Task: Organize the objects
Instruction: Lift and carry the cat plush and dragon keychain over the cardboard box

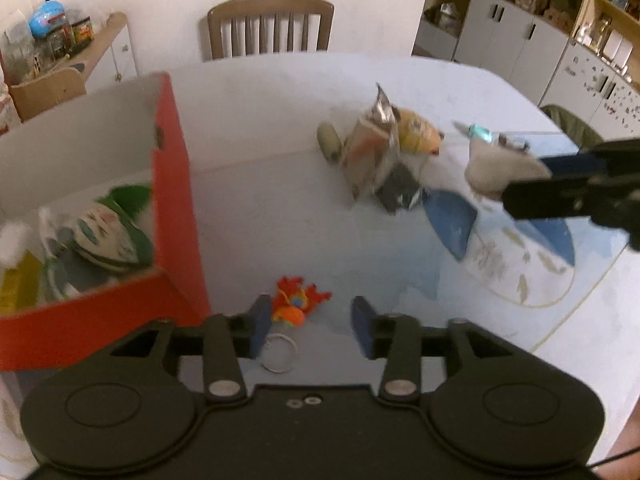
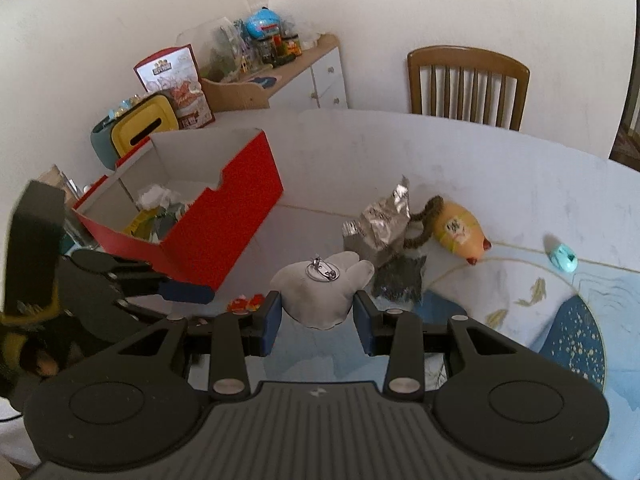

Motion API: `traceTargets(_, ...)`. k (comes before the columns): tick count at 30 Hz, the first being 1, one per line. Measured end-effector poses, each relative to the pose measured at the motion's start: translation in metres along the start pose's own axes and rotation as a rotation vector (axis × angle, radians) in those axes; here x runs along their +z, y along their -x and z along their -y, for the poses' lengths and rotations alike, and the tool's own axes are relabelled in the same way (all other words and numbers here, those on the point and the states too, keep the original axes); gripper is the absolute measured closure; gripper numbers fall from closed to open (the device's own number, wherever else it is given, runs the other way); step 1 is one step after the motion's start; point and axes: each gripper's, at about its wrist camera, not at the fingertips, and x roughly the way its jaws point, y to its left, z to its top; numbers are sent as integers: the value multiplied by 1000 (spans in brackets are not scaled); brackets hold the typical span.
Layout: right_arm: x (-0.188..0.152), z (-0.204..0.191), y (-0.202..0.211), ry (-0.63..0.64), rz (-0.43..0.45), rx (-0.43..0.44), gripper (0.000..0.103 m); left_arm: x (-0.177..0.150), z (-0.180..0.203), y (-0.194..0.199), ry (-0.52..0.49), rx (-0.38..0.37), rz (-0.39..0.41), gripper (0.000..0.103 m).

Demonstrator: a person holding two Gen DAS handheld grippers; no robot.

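A pale table [image 1: 280, 120] holds a red cardboard box [image 1: 176, 184] with white inner walls at its left side, and packets and wrappers lie heaped inside the box. The left gripper [image 1: 312, 320] hangs low over the table just right of the box, its two blue-padded fingers spread apart with nothing between them. Directly beneath that gap lies a small orange and red toy [image 1: 298, 302], and a metal ring [image 1: 279, 358] lies flat on the table right next to it, closer to the camera. The right gripper [image 2: 318, 314] is held above the table, to the right of the left one, its blue pads pressed against the two sides of a white glove-shaped plush toy [image 2: 320, 292], which has a metal ring and safety pin on its upper face. Further back on the table sits a loose cluster: a crumpled silver foil packet [image 2: 380, 224], a dark packet [image 2: 400, 280] just in front of it, and a yellow rounded toy [image 2: 460, 232] with a red tip, touching the foil. A small turquoise object [image 2: 562, 258] lies apart to the right, near a printed blue and white mat [image 2: 540, 308]. A wooden chair [image 1: 270, 26] stands behind the table against a white wall.
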Motion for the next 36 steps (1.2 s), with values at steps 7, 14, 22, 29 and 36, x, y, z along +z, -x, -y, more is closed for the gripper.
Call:
traceTargets(7, -9, 18, 1, -11, -22, 2, 65, -7, 11, -24, 60, 86, 13, 32)
traceTargets(14, -14, 34, 3, -8, -35, 11, 65, -8, 13, -44, 130, 201, 16, 30)
traceTargets(22, -19, 52, 2, -2, -48, 26, 65, -10, 8, -54, 227, 240, 39, 31)
traceTargets(29, -22, 63, 1, 2, -53, 39, 65, -15, 12, -49, 228, 234, 63, 43)
traceTargets(36, -20, 66, 2, 9, -47, 46, 65, -15, 16, -45, 255, 216, 63, 44)
